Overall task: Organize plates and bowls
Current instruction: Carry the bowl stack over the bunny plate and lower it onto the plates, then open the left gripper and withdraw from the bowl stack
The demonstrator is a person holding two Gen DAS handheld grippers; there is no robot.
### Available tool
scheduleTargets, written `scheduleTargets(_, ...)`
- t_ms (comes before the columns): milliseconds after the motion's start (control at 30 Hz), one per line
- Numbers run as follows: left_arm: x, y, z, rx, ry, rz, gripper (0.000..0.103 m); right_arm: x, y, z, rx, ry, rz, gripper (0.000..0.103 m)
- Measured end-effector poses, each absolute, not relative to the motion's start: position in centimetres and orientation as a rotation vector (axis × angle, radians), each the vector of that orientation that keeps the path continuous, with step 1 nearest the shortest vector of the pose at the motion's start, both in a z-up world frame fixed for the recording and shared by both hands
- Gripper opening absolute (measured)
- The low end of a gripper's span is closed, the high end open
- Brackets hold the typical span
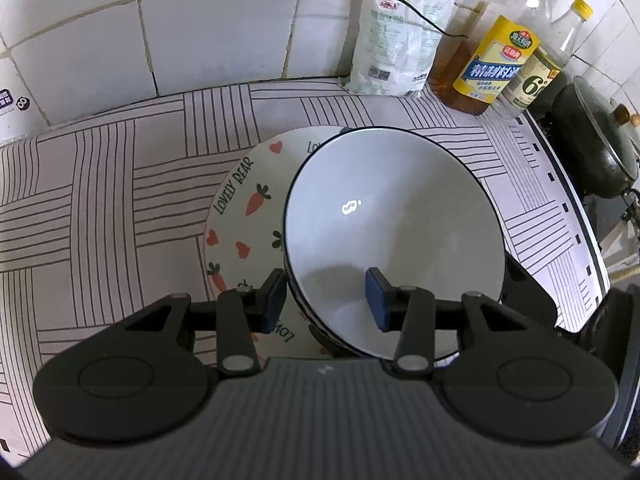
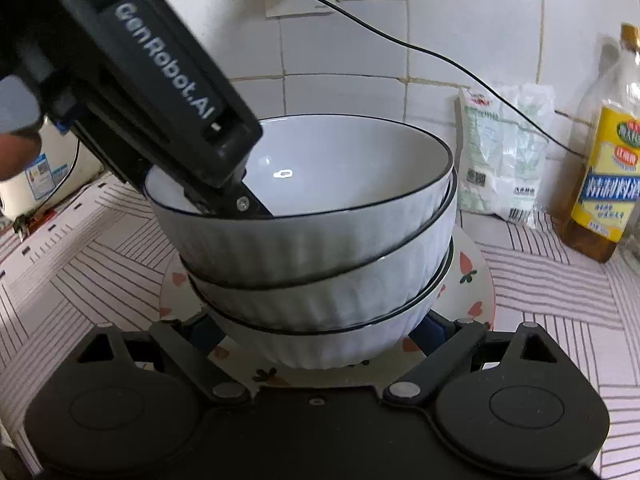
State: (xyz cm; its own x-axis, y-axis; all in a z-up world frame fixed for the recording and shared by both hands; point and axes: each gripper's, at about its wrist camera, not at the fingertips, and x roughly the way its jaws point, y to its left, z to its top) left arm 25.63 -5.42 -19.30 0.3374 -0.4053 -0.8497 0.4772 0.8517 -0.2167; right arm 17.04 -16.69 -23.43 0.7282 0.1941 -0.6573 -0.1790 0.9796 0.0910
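Note:
Three white ribbed bowls with dark rims are stacked [image 2: 320, 264] on a white plate [image 2: 472, 280] printed with carrots, hearts and "LOVELY BEAR". In the left wrist view the top bowl [image 1: 392, 220] sits tilted over the plate [image 1: 244, 200]. My left gripper [image 1: 326, 300] is open, one pad outside the top bowl's near rim and one inside; it also shows in the right wrist view [image 2: 236, 200]. My right gripper [image 2: 320, 332] is open, its fingers [image 2: 436, 326] on either side of the lowest bowl, just above the plate.
A striped cloth [image 1: 100, 208] covers the counter. At the tiled back wall stand a white bag [image 1: 396, 40], oil and sauce bottles [image 1: 496, 60], and a black cable [image 2: 400, 40]. A dark lidded pot [image 1: 592, 144] sits at the right. A white appliance [image 2: 44, 176] stands left.

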Motion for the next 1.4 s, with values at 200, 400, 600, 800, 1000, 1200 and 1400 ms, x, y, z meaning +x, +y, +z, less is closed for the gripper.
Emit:
scheduleTargets(200, 25.4, -5.5, -19.4, 0.062, 1.055, -0.565, 0.042, 18.5, -16.6, -22.9, 0.054, 0.822, 0.172, 0.096)
scheduleTargets(400, 24.7, -5.2, -18.5, 0.043, 1.044, -0.551, 0.042, 18.5, -15.9, -22.3, 0.041, 0.891, 0.124, 0.096)
scheduleTargets(600, 23.5, -4.7, -16.6, 0.047, 1.011, -0.528, 0.043, 16.9, -15.7, -21.2, 0.005, 0.892, 0.125, 0.097)
scheduleTargets(800, 21.9, -3.7, -14.8, 0.048, 0.991, -0.548, 0.045, 15.1, -16.4, -19.6, 0.073, 0.871, 0.101, 0.097)
scheduleTargets(1000, 19.3, -2.6, -13.5, 0.086, 0.965, -0.534, 0.047, 13.0, -16.0, -17.4, 0.044, 0.874, 0.075, 0.097)
scheduleTargets(1200, 15.8, -1.9, -12.3, 0.099, 0.935, -0.516, 0.049, 10.6, -16.6, -14.8, 0.025, 0.835, 0.000, 0.097)
scheduleTargets(1400, 12.0, -0.4, -10.3, 0.092, 0.910, -0.477, 0.055, 7.6, -17.2, -12.5, 0.002, 0.846, -0.044, 0.097)
